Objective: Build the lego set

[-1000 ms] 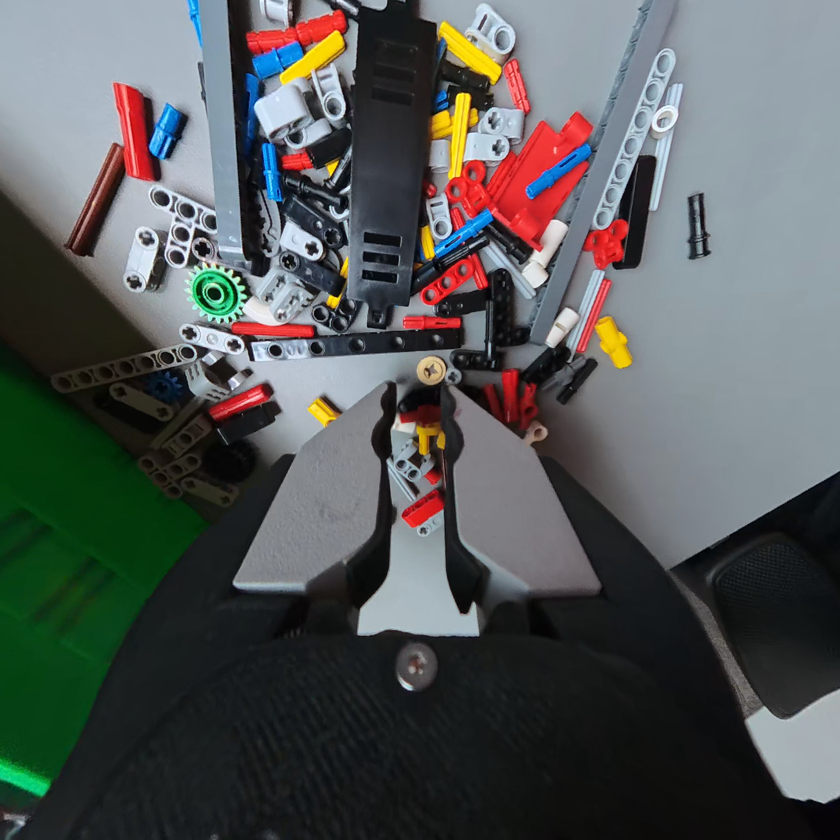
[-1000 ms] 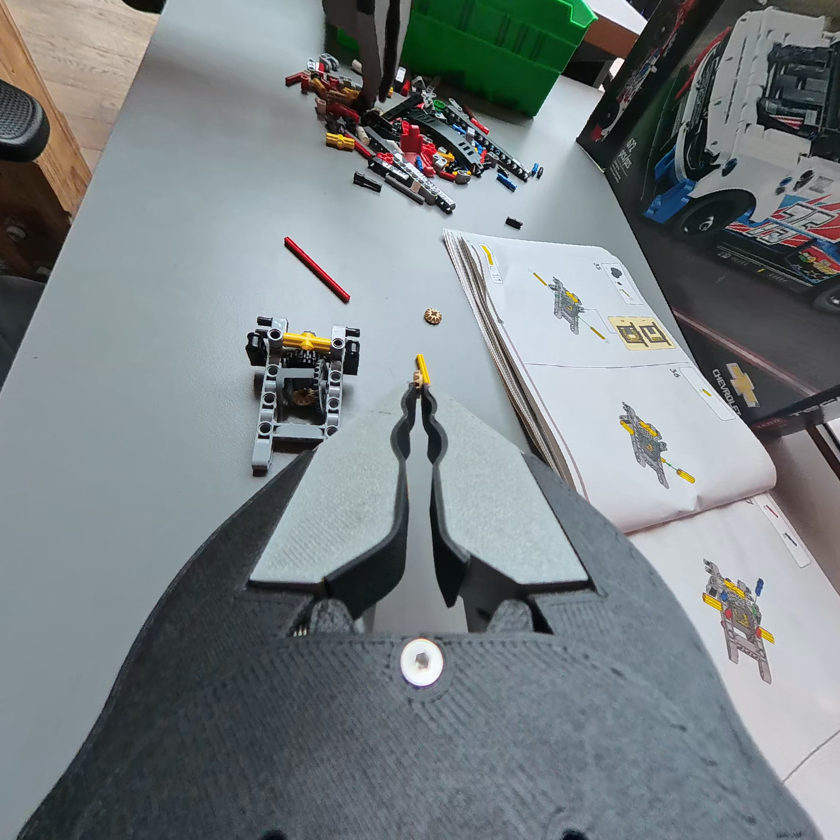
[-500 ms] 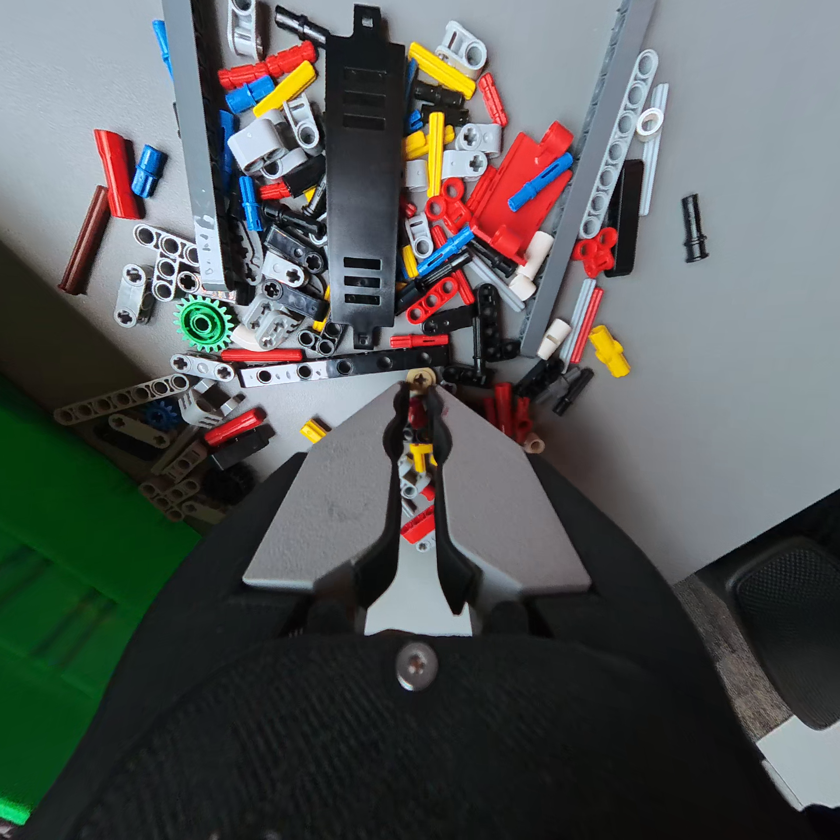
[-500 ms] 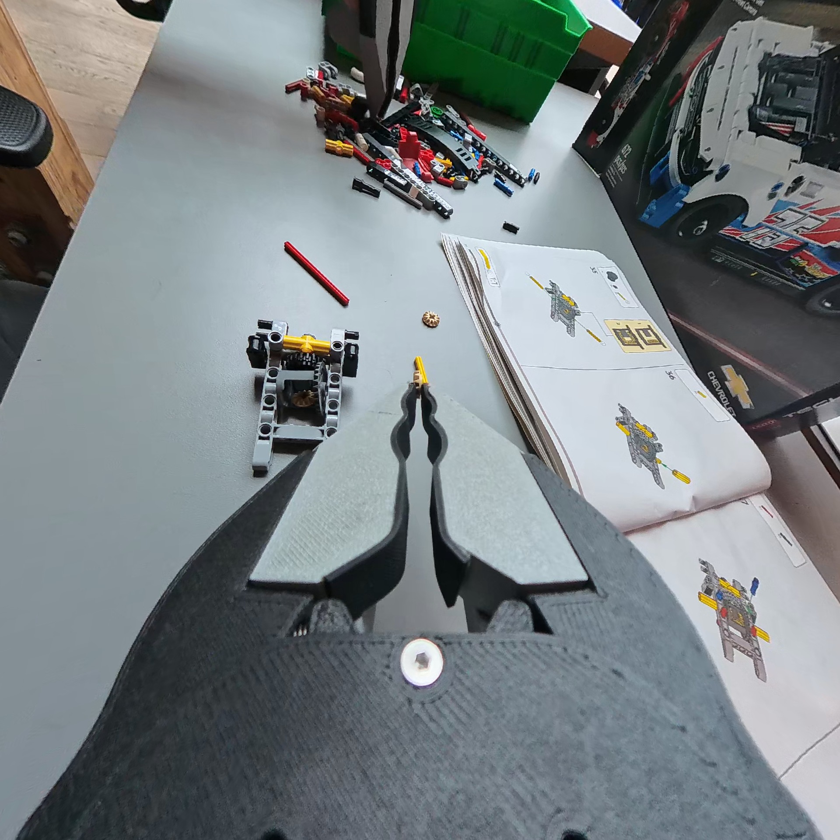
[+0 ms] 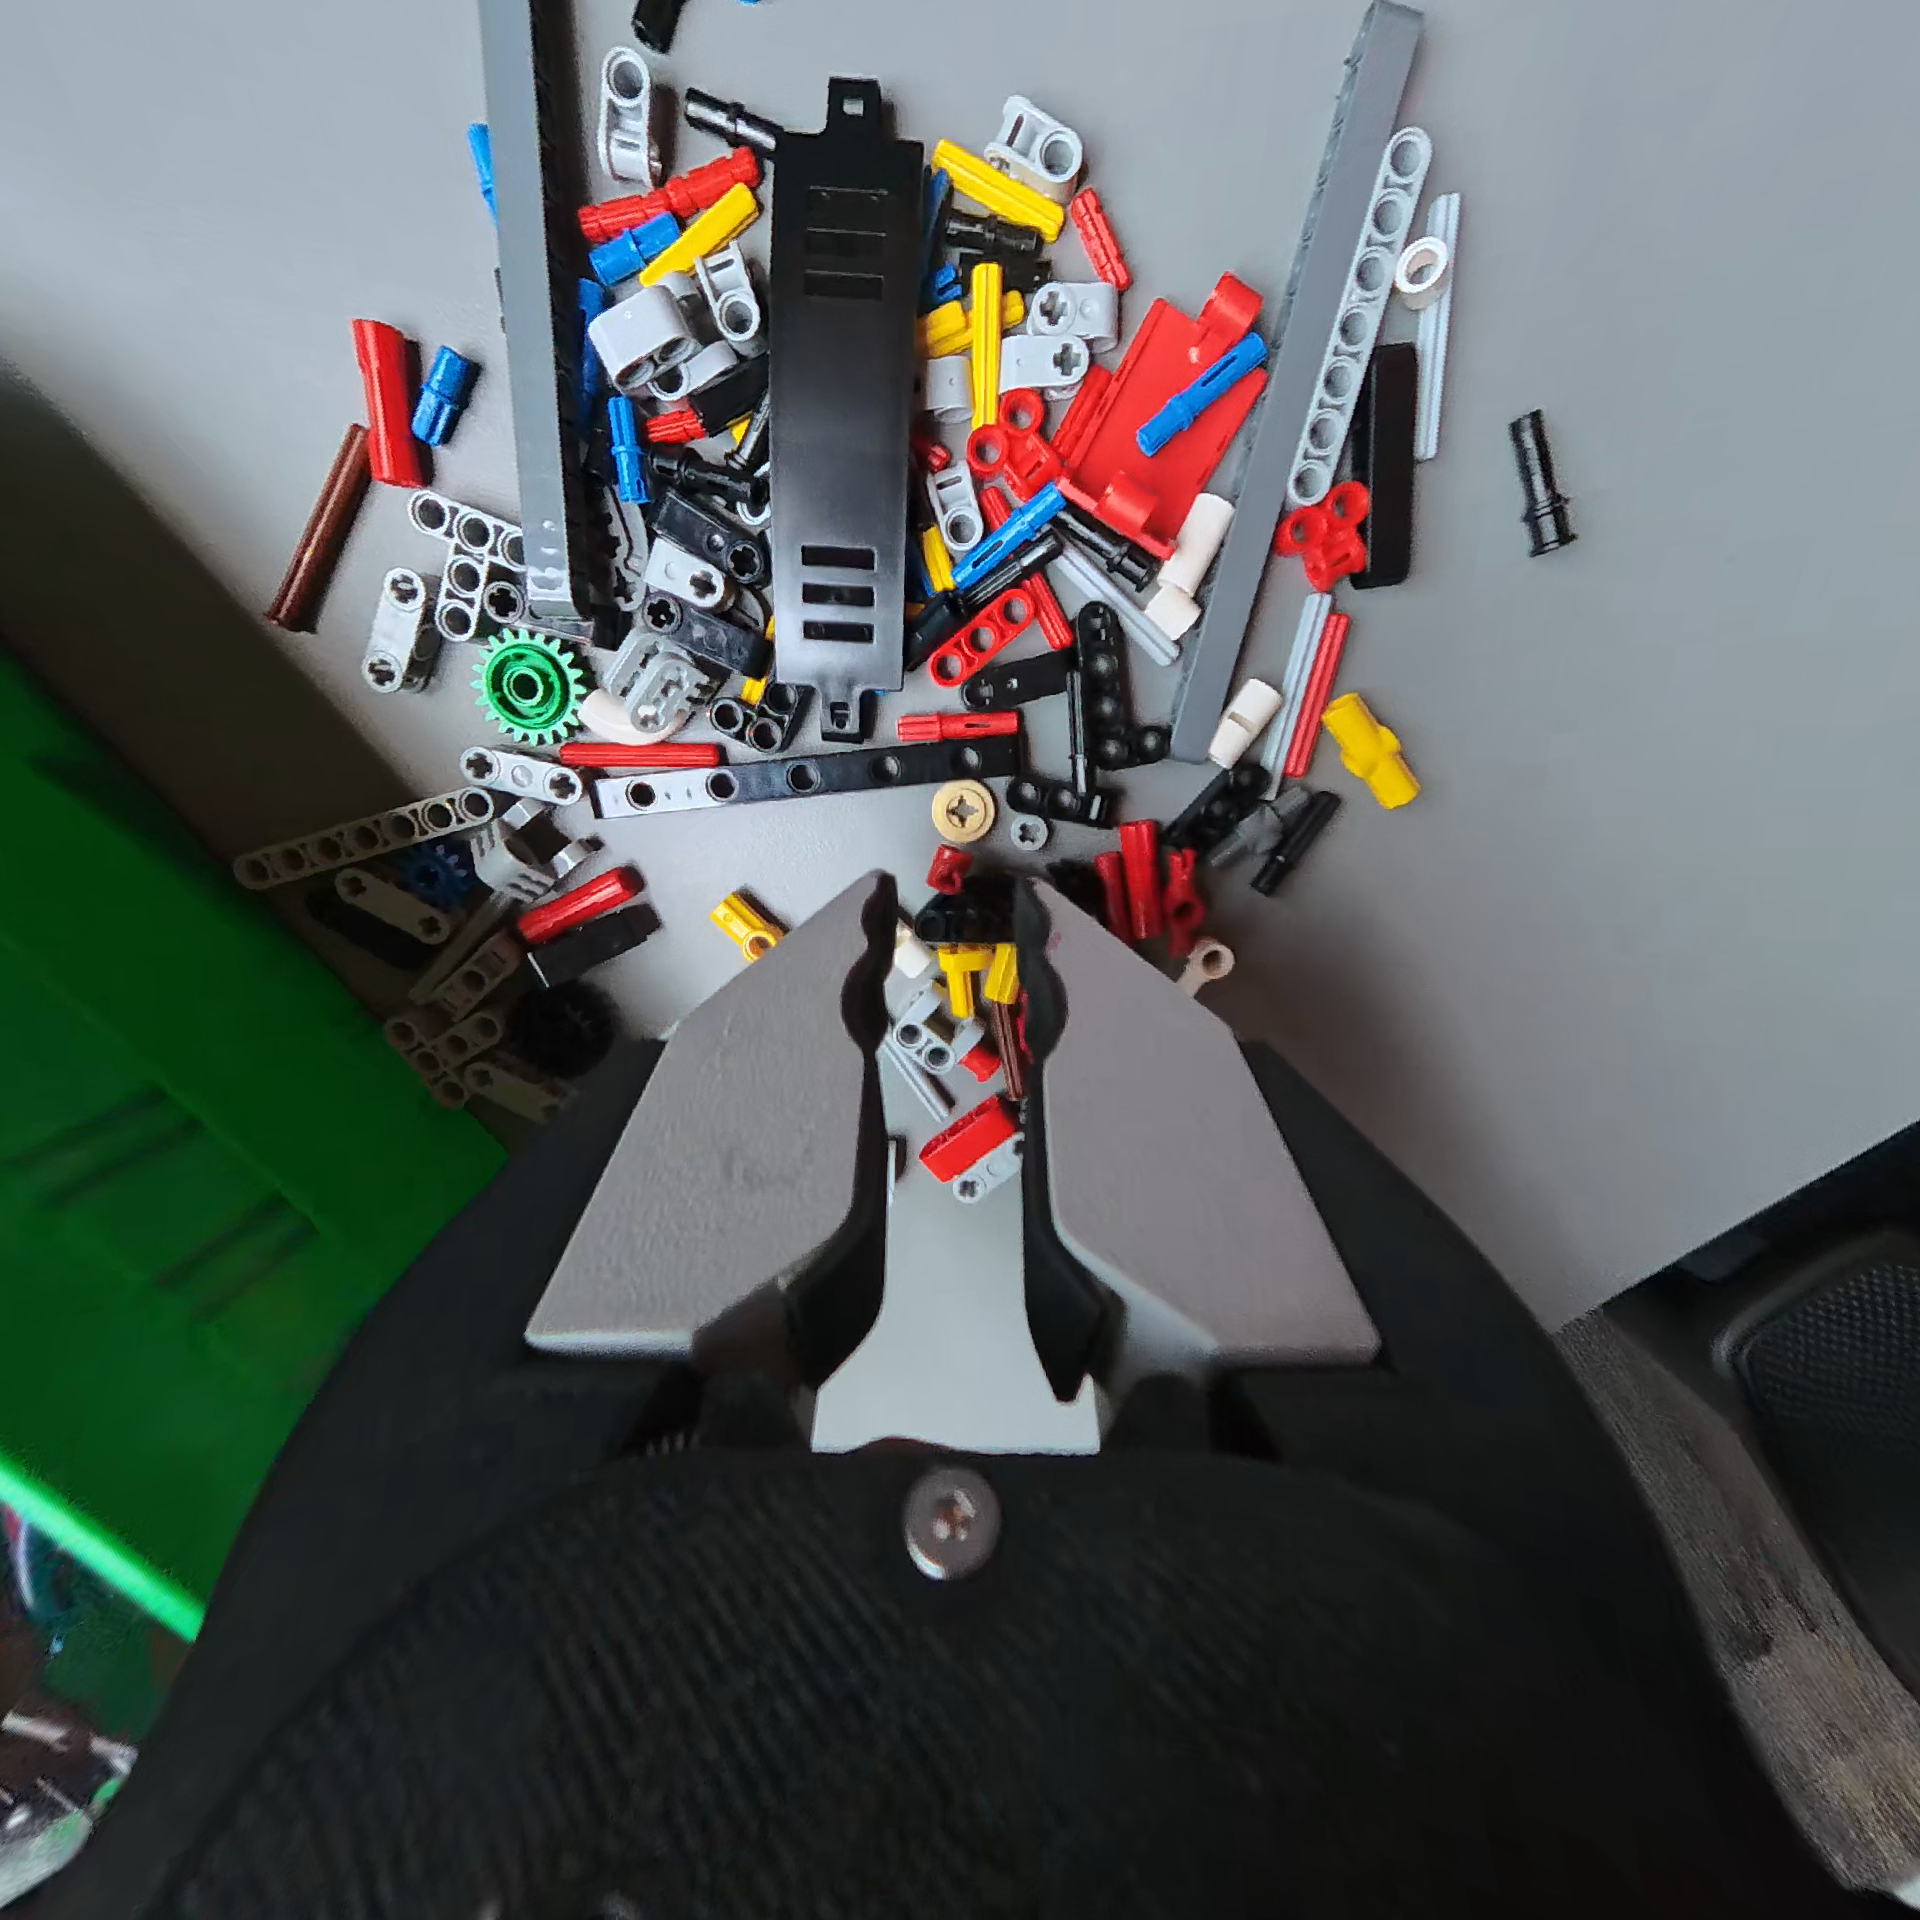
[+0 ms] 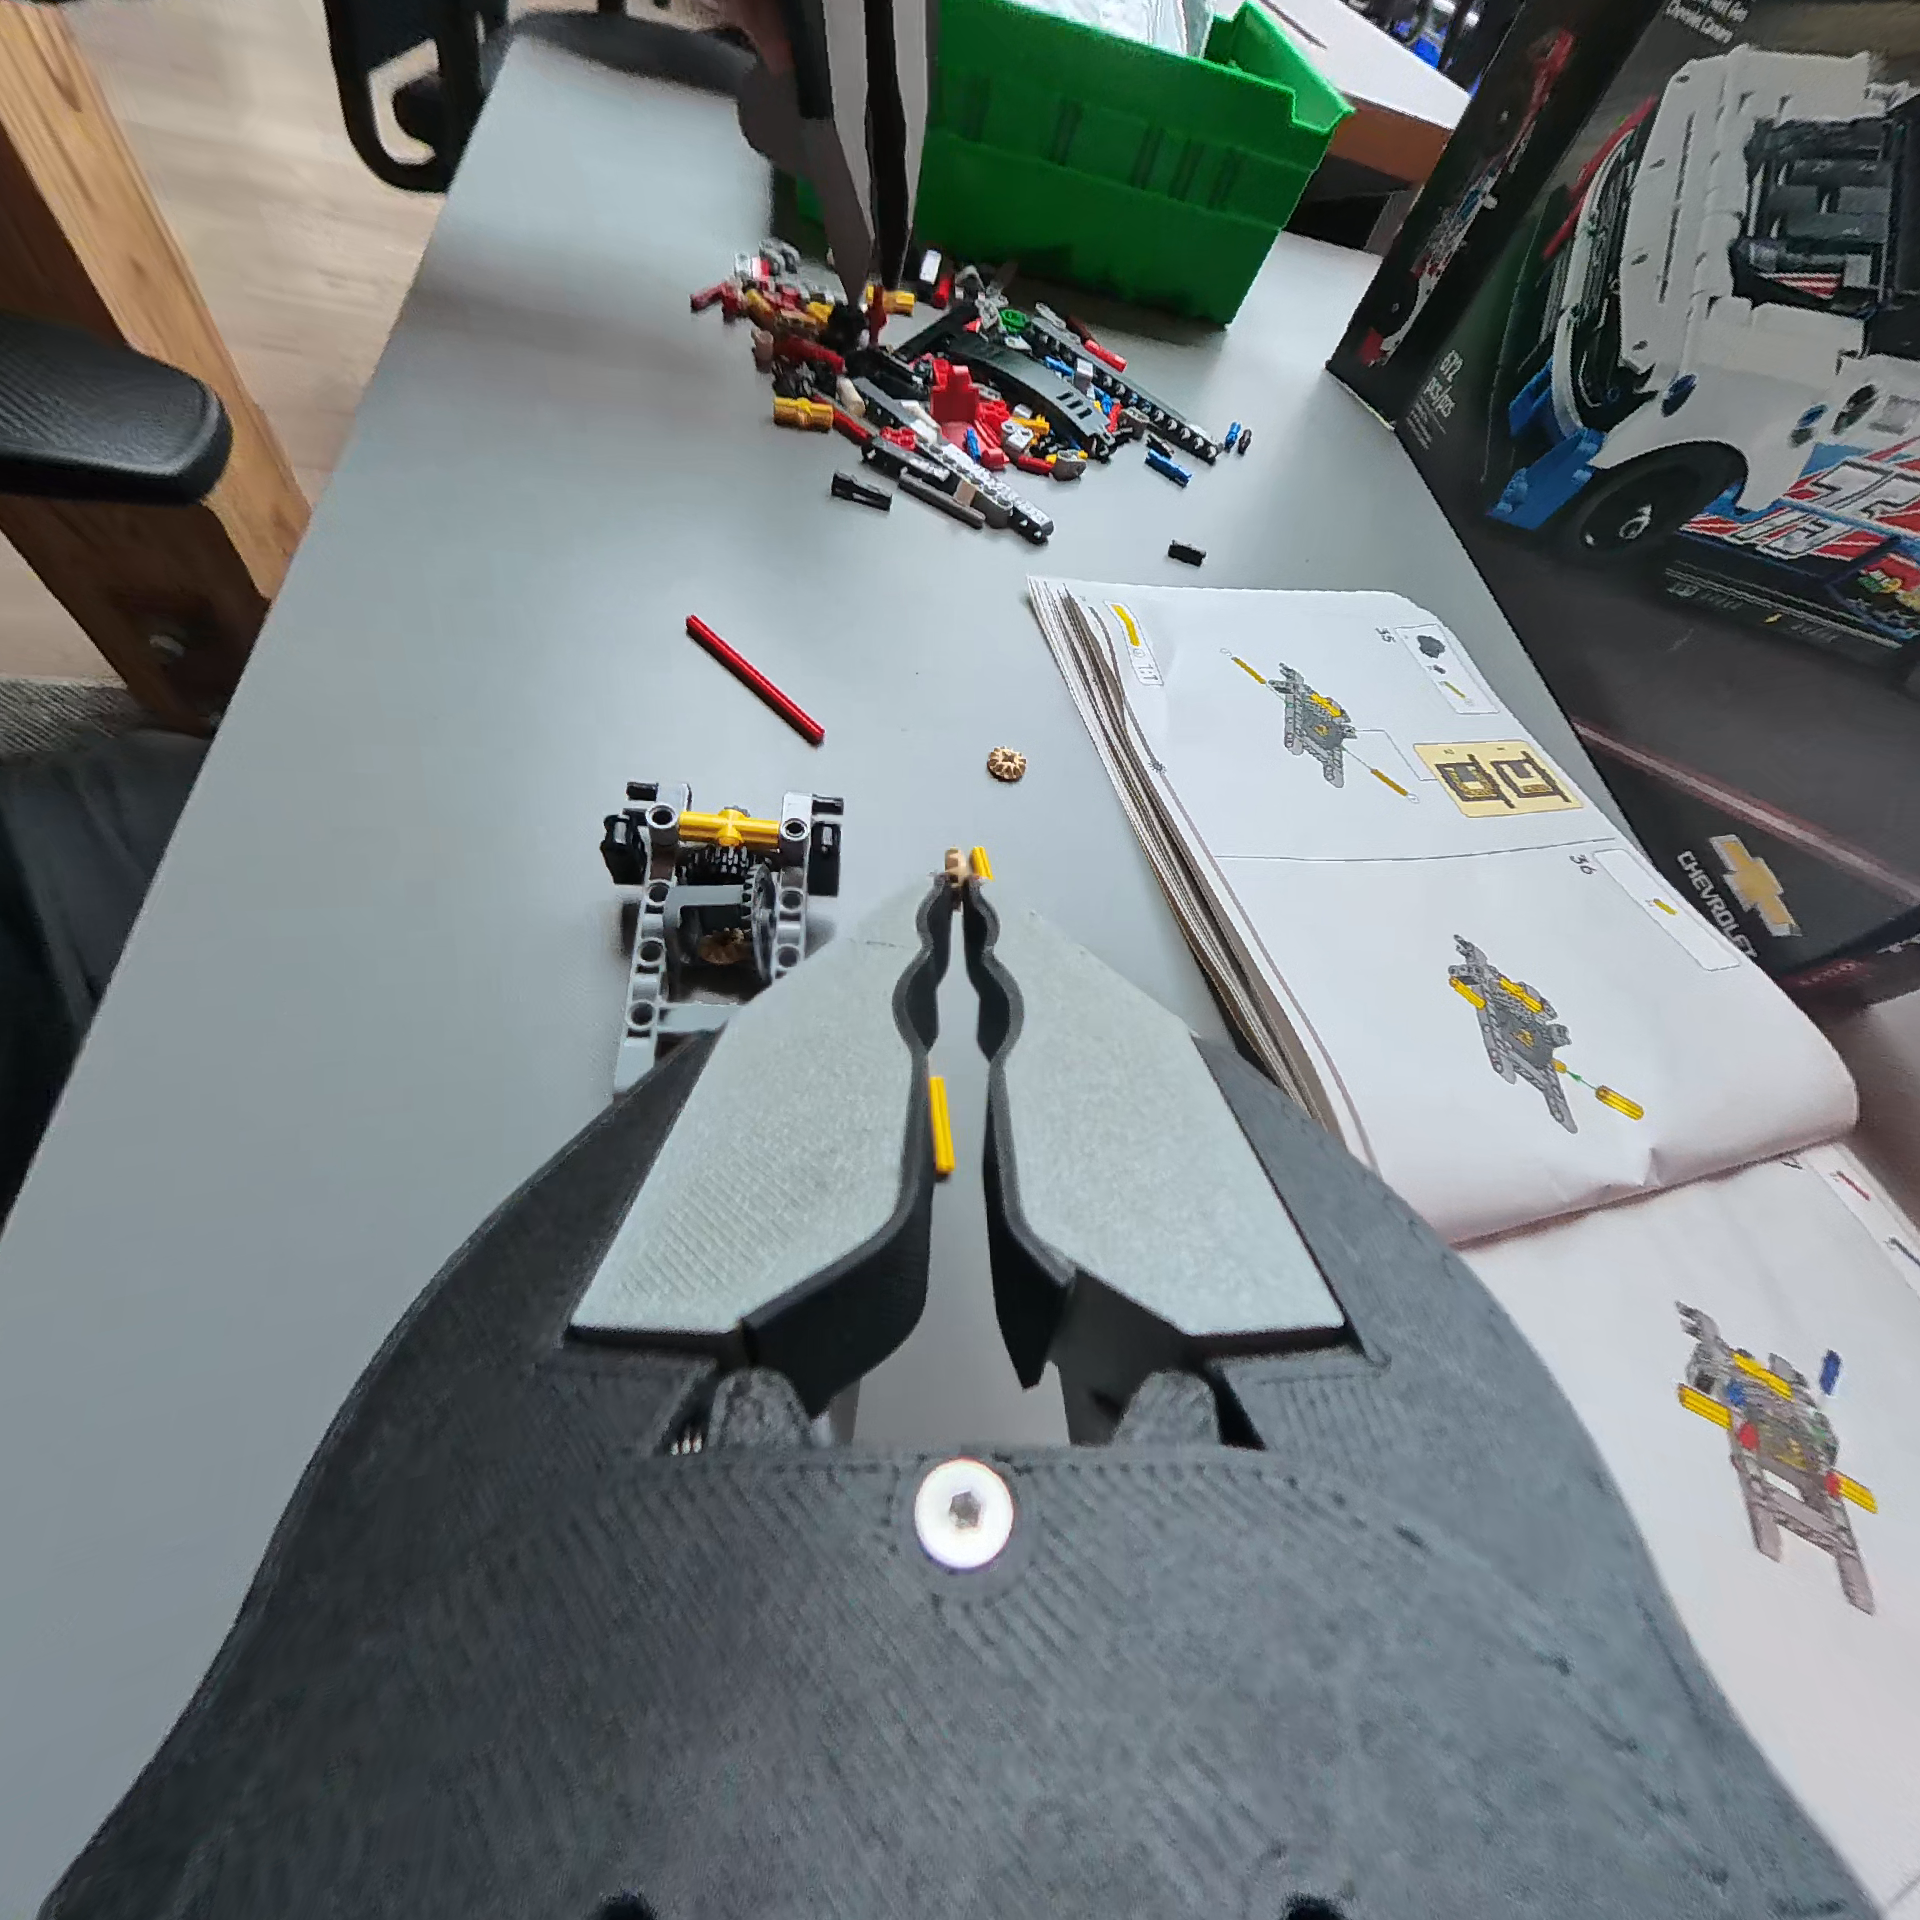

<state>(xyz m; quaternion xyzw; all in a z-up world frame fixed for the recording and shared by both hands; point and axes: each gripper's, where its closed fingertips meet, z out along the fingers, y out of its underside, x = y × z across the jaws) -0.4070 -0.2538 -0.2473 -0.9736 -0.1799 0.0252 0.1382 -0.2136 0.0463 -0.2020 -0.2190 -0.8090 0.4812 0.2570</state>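
In the left wrist view my left gripper [image 5: 951, 914] is open and empty, low over a pile of loose lego parts [image 5: 852, 436]. A tan round piece [image 5: 963, 810] lies on the table just ahead of its tips. Small red, black and yellow parts show between the fingers. In the right wrist view my right gripper [image 6: 958, 883] is shut on a small tan piece with a yellow axle [image 6: 966, 864]. More yellow axle [image 6: 940, 1127] shows in the gap behind the tips. The grey and black assembly [image 6: 722, 904] stands just left of the tips.
A red axle [image 6: 753, 681] and a tan gear [image 6: 1006, 764] lie beyond the assembly. The open instruction booklet [image 6: 1455, 883] and the set's box [image 6: 1714, 312] are on the right. A green bin [image 6: 1091, 156] stands behind the pile; the left gripper [image 6: 862, 156] hangs over it. A chair [image 5: 1829, 1351] sits past the table edge. Left tips to right tips: about 35 cm.
My left gripper narrowed by the tan round piece, then opened and drew back, leaving it on the table. In my right gripper less yellow axle sticks out ahead, and yellow now shows between the fingers.
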